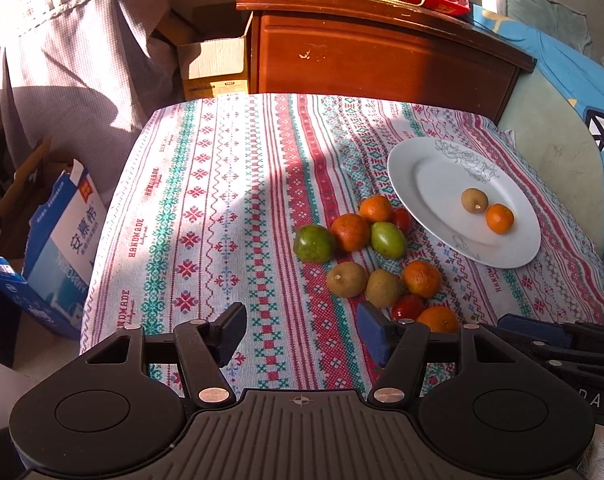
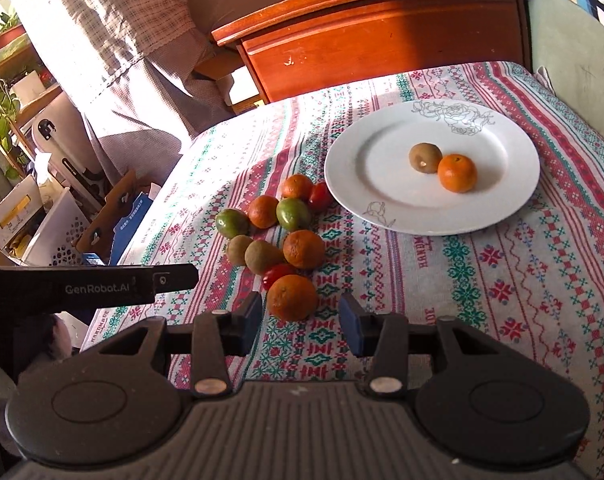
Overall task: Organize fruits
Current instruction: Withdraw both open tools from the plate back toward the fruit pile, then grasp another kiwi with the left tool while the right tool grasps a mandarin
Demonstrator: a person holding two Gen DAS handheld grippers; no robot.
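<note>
Two fruits already on white plate (image 2: pixel 432 216): kiwi (image 2: pixel 425 157) touching orange (image 2: pixel 456 172). Loose pile on patterned tablecloth (image 2: pixel 502 280) just beside plate: oranges, kiwis, green fruits, small red tomatoes. Nearest orange (image 2: pixel 293 297) just ahead of right gripper (image 2: pixel 300 322), jaws spread, nothing held. Left gripper (image 1: pixel 302 332) likewise released, empty. Likely light, round, prone to rolling; orange rind firm, best pinched across widest middle; tomatoes (image 2: pixel 277 273) softer, probably bruise-prone. Near tomato half hidden behind orange; fruit nearest left gripper partly cut off by its finger.
</note>
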